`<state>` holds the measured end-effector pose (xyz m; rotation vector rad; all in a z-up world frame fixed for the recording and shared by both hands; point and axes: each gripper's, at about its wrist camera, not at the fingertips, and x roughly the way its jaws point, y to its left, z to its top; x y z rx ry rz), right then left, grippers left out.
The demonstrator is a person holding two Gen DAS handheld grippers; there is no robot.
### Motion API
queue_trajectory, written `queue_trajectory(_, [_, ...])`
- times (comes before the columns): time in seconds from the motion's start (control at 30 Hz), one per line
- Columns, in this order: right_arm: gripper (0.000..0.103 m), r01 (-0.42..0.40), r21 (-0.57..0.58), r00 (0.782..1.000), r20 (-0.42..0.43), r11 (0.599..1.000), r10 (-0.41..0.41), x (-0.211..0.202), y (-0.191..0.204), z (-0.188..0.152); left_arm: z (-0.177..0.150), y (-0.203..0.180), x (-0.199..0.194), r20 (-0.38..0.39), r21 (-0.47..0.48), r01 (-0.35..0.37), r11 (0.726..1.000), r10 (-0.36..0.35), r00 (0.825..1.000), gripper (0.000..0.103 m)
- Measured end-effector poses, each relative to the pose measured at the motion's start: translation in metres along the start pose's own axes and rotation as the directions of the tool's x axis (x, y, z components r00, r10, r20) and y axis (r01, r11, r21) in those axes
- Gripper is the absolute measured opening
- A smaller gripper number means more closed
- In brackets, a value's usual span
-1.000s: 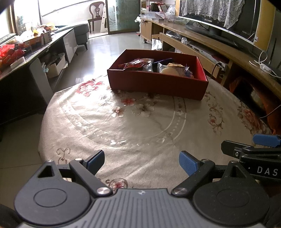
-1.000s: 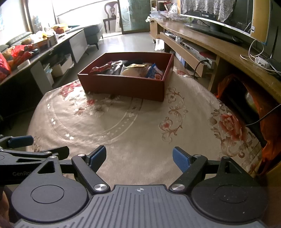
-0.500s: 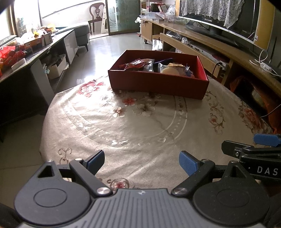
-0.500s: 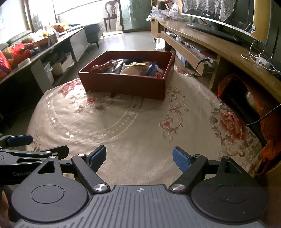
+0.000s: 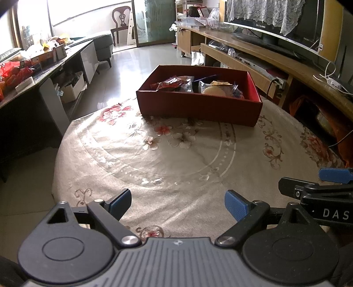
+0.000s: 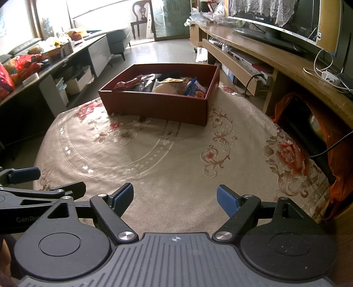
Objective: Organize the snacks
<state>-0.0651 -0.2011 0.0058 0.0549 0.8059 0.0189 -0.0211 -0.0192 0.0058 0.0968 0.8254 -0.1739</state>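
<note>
Claws (image 5: 177, 204) agape, floral tablecloth (image 5: 176, 159), tiled floor (image 5: 141, 59)

A dark red box (image 5: 198, 108) sits at twelve o'clock on the desk's beige cloth (image 5: 176, 159), patterned with pink-red flowers and pale rings. Both grippers' black jaws carry blue pads (image 6: 227, 201).

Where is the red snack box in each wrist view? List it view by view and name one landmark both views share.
Left wrist: red snack box sits above centre, slightly right, on the floral tablecloth.
Right wrist: red snack box sits above centre, slightly left.
Shared landmark: the wooden chair near the top.
</note>
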Motion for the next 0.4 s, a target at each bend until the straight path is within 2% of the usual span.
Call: queue_trajectory(0.4, [0.087, 0.002, -0.009, 1.000, -0.007, 1.000, -0.002, 0.0002, 0.0024, -0.0020, -0.0018, -0.0003, -0.0011, 0.001, 0.006, -0.008, 1.000, 0.008, 1.000, 0.095])
